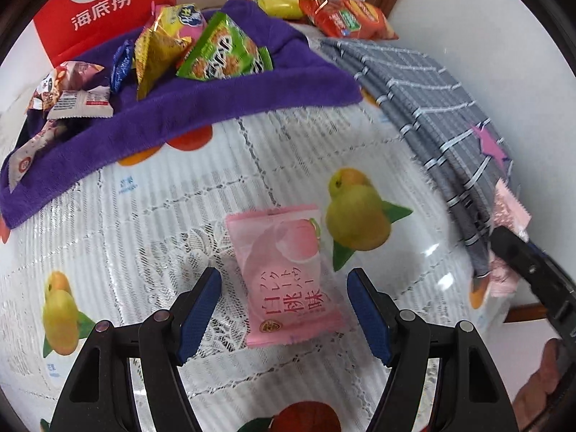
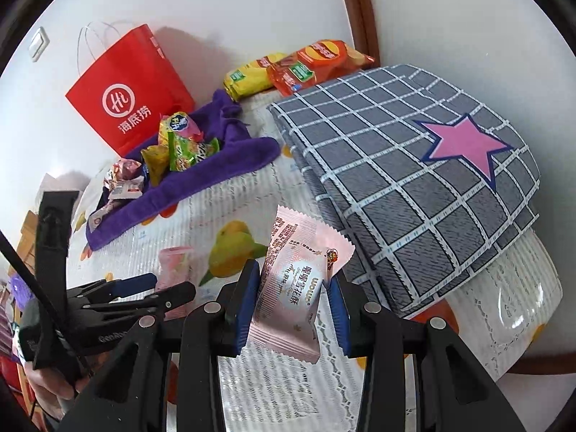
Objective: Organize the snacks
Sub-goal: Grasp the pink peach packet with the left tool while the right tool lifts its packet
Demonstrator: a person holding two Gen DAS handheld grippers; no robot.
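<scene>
left hand-held gripper (image 1: 284, 313): jaws spread wide, straddling peach snack packet (image 1: 284, 280) lying on worktop (image 1: 144, 237). right hand-held gripper (image 2: 293, 309): clamped on pink snack packet (image 2: 298, 288), beside grey checked cloth (image 2: 414, 187).

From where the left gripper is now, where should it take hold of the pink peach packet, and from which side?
Grip the pink peach packet across its puffy middle, coming down from above. It lies flat on the tablecloth, its long axis running between the open fingers of the left gripper, so they would likely close on its two long edges. The sealed ends are thin and flat.
</scene>
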